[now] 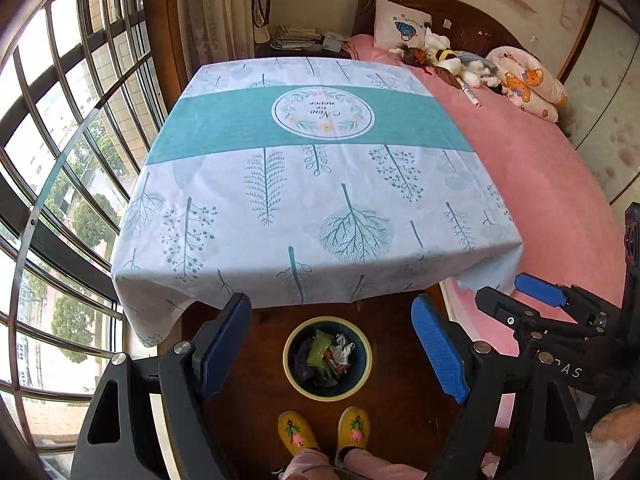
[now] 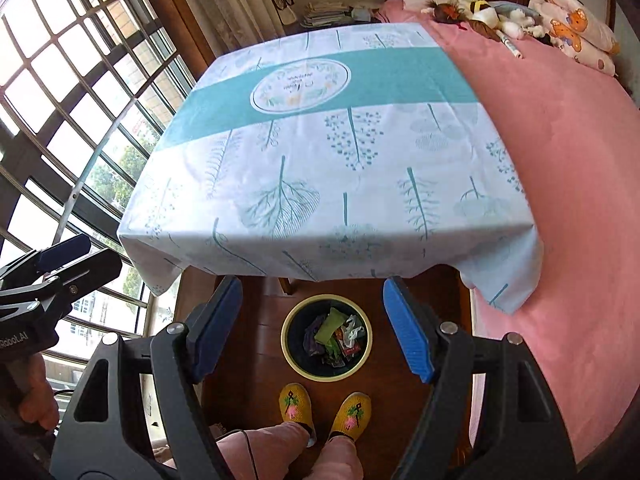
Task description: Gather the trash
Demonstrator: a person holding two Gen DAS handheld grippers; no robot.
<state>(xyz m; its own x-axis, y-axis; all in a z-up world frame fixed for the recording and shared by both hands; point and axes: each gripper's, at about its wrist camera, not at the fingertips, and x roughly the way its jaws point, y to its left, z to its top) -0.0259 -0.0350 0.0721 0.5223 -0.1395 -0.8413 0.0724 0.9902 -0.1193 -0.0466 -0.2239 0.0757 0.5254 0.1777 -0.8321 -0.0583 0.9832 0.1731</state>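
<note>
A round bin [image 1: 289, 364] with a yellow rim and dark inside stands on the wooden floor in front of the table; the same bin [image 2: 286, 344] shows in the right wrist view. Inside lie crumpled wrappers [image 1: 330, 356], green, purple, red and white. My left gripper [image 1: 332, 344] hangs open above the bin with nothing between its blue pads [image 1: 438, 354]. My right gripper [image 2: 310, 328] is open too, also over the bin and empty. The right gripper [image 1: 536, 292] appears at the right edge of the left wrist view. The left gripper [image 2: 64, 252] appears at the left of the right wrist view.
A table with a white and teal leaf-print cloth [image 1: 304, 184] stands just beyond the bin. A bed with a pink sheet [image 1: 540, 184], plush toys [image 1: 452, 64] and pillows lies on the right. Barred windows [image 1: 60, 160] fill the left. A person's feet in yellow slippers [image 1: 324, 428] stand by the bin.
</note>
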